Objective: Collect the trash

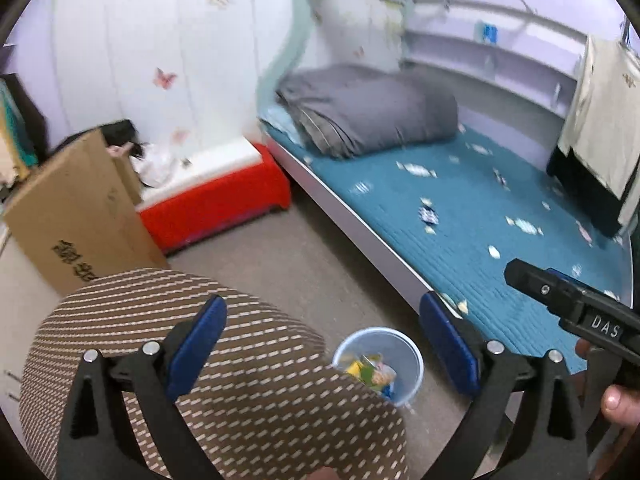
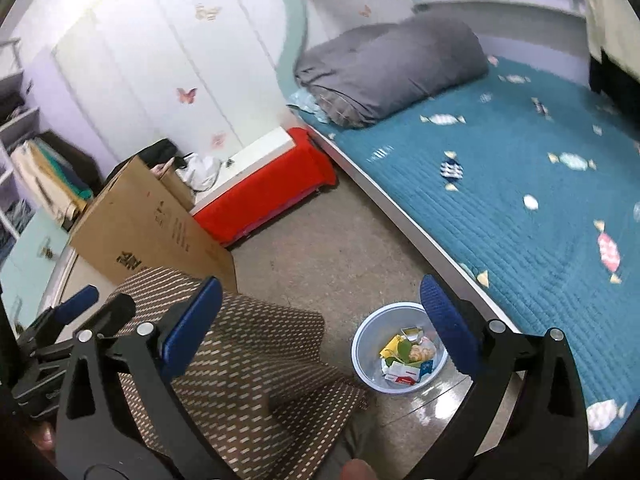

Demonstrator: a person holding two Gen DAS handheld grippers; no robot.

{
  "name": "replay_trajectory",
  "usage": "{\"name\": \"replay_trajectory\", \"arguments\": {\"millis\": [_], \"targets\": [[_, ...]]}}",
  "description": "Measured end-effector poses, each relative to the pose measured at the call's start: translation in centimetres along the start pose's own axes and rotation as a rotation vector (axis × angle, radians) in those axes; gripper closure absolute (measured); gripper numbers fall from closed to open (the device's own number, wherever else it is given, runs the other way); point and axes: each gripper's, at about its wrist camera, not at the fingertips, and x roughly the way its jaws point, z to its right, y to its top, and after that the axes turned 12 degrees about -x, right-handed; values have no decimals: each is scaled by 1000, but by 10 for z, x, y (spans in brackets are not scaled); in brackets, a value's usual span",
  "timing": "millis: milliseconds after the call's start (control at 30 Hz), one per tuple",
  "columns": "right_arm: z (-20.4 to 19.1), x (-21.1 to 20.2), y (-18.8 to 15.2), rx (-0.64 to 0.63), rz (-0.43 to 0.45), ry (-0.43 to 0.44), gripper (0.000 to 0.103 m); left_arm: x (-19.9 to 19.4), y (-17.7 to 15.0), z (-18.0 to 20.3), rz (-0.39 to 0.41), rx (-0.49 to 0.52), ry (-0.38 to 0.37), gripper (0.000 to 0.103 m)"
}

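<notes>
we hold both grippers above the floor (image 2: pixel 320 240) beside the bed (image 2: pixel 520 208). the left gripper (image 1: pixel 324 344) has its blue-padded fingers (image 1: pixel 200 340) spread wide with nothing between them. the right gripper (image 2: pixel 320 320) also has its fingers (image 2: pixel 448 324) wide apart and empty; in the left view its black body shows at the right edge, with a thumb under it.

the trash bin (image 2: pixel 368 344), a small translucent bucket, stands on the floor close to the bed's white edge, just beside a brown patterned cushion (image 2: pixel 248 368). it holds trash (image 2: pixel 404 356): crumpled paper, a yellow wrapper, a green scrap and a red-and-white carton. in the left view the cushion hides part of the bin (image 1: pixel 400 344).

farther off, a cardboard box (image 2: pixel 152 228) leans near a red bench (image 2: pixel 264 192), and a grey rolled duvet (image 2: pixel 392 64) lies on the teal bedspread.
</notes>
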Motion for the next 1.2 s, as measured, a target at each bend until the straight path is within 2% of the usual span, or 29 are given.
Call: {"name": "replay_trajectory", "arguments": {"millis": [100, 200, 400, 700, 933, 1200], "targets": [[-34, -21, 6, -71, 12, -9, 6, -36, -2, -19, 71, -32, 58, 7], [-72, -43, 12, -141, 43, 0, 6, -65, -4, -39, 93, -39, 104, 7], [-144, -86, 23, -279, 130, 29, 6, -136, -8, -91, 217, -147, 197, 7], [-224, -148, 21, -439, 278, 55, 6, -219, -20, -139, 357, -254, 268, 6], [-250, -168, 18, -486, 331, 66, 6, -272, -31, -152, 447, -307, 271, 5], [-254, -177, 17, -505, 360, 54, 6, -293, -31, -153, 496, -321, 291, 5]]}}
